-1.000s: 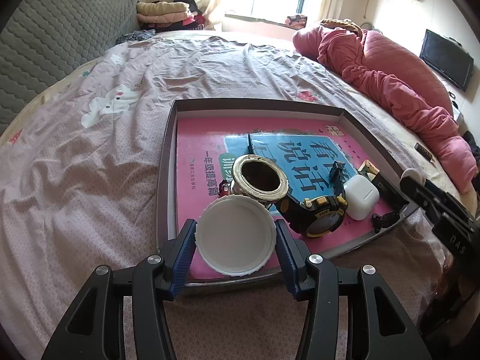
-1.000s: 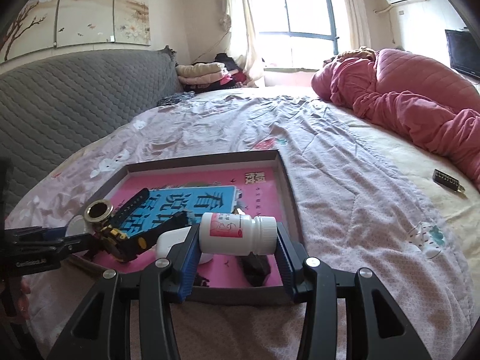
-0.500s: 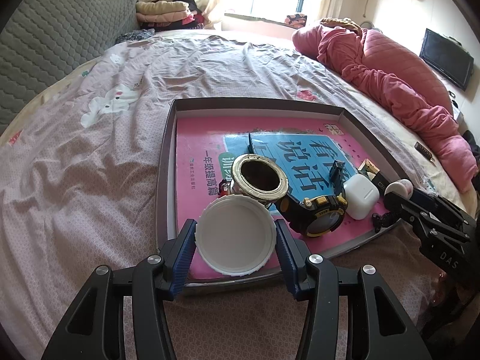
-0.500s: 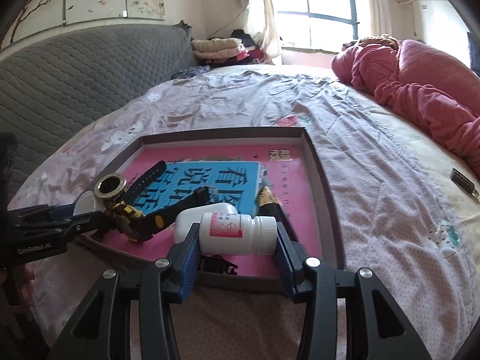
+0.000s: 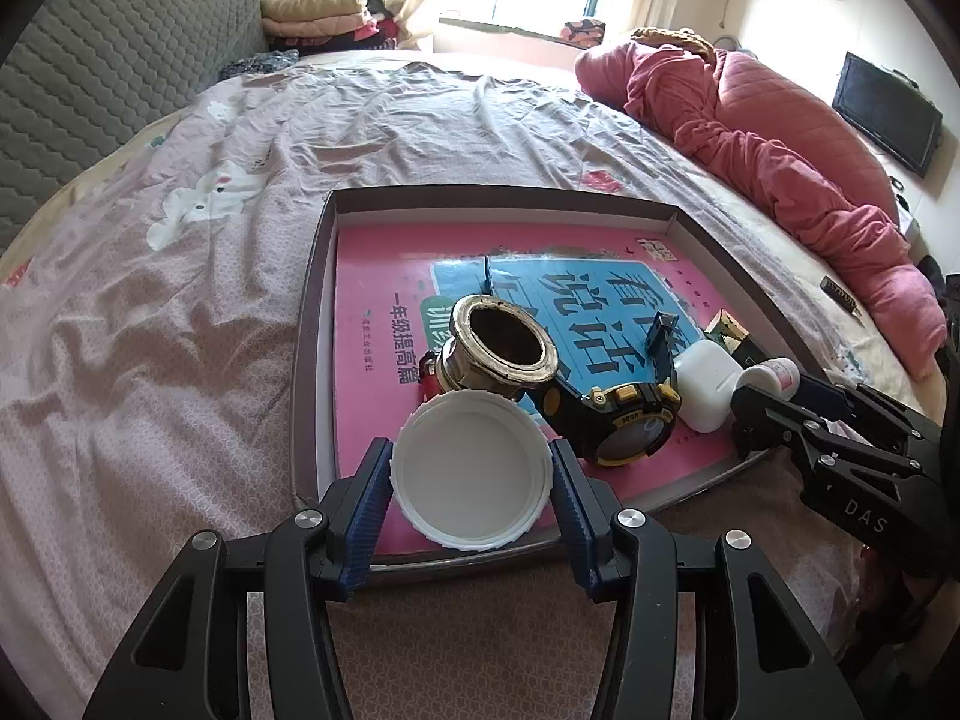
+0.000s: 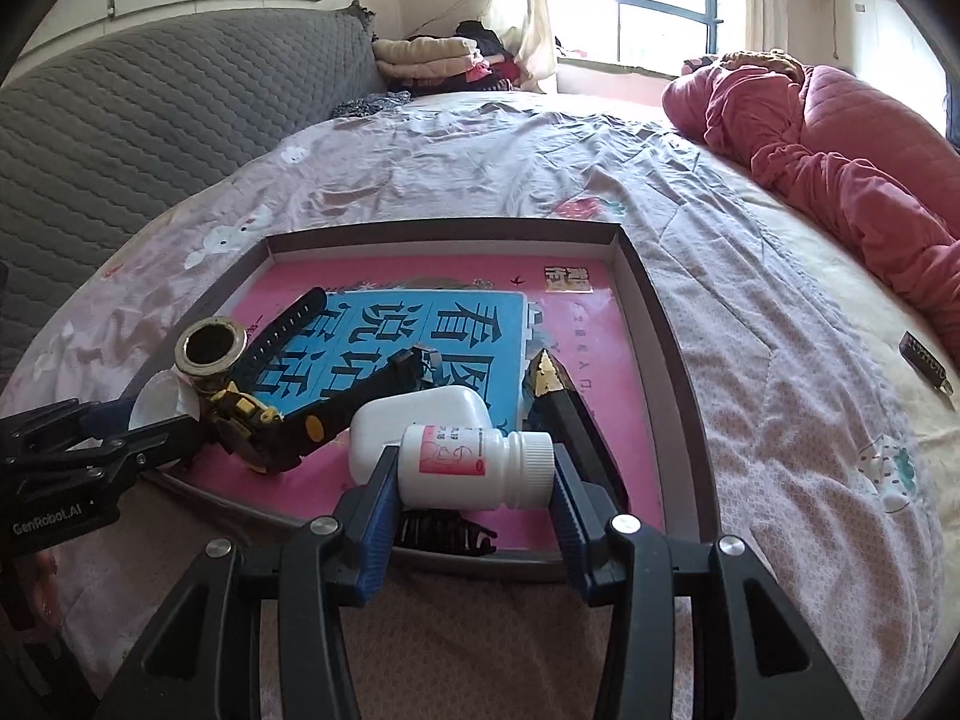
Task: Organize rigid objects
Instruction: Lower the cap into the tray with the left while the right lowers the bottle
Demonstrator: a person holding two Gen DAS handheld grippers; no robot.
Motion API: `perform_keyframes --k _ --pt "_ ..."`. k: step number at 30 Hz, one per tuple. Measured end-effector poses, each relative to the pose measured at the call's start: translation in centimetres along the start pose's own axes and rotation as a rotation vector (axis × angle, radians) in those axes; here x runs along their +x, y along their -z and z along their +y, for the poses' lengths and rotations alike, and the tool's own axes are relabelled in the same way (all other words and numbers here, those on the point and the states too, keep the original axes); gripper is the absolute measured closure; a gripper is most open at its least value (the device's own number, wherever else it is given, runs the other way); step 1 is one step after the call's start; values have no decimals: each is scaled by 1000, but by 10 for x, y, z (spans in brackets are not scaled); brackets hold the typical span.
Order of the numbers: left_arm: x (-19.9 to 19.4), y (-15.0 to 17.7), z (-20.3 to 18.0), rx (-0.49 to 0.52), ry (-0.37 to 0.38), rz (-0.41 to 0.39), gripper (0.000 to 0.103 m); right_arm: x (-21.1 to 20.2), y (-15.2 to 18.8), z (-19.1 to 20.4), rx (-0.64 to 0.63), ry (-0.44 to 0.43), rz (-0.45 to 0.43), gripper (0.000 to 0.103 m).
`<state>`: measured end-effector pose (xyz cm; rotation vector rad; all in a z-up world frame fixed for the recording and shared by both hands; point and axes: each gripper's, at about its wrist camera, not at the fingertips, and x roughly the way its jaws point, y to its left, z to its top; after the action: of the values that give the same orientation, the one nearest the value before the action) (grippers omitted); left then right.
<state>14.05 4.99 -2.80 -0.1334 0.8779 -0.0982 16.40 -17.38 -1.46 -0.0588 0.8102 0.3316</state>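
A shallow brown tray lies on the bed with a pink and blue book inside it. My left gripper is shut on a white ribbed lid, held over the tray's near edge. My right gripper is shut on a white pill bottle with a pink label, lying sideways over the tray's near side. On the book lie a brass fitting, a black and yellow watch, a white case and a black and gold box.
A black hair clip lies under the bottle. A pink quilt is heaped at the right. A grey padded headboard is at the left. A small dark object rests on the sheet to the right.
My right gripper with the bottle has moved in over the tray's near right side, nearer the white case. The left gripper and lid have stayed in place.
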Motion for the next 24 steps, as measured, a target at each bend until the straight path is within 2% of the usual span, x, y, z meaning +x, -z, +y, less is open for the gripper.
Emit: perform_keyframes --k 24 --pt "3 -2 2 -17 0 6 50 -1 1 0 -17 8 -24 55"
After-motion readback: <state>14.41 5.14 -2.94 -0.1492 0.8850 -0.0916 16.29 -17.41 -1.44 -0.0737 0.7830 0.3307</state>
